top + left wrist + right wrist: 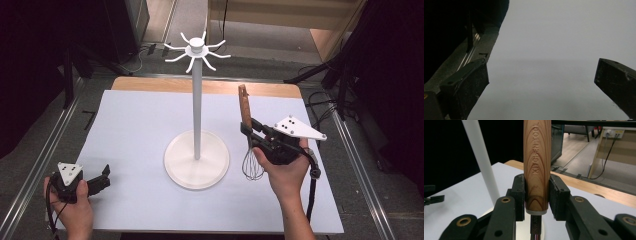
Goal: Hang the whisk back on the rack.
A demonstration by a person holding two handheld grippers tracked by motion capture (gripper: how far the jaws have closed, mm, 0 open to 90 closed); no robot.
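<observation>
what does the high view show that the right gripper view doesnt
High view alone: the whisk's wire head, the stand's hooked top and the left gripper, open near the table's corner. Right gripper view alone: "KITCHEN TOOL" engraved on the wooden handle. Both: the right gripper shut on the whisk's handle, the white pole, the white table.

You see the whisk's (248,131) grained wooden handle and shiny metal wires, matt black jaws, and a smooth white stand (197,159).
</observation>
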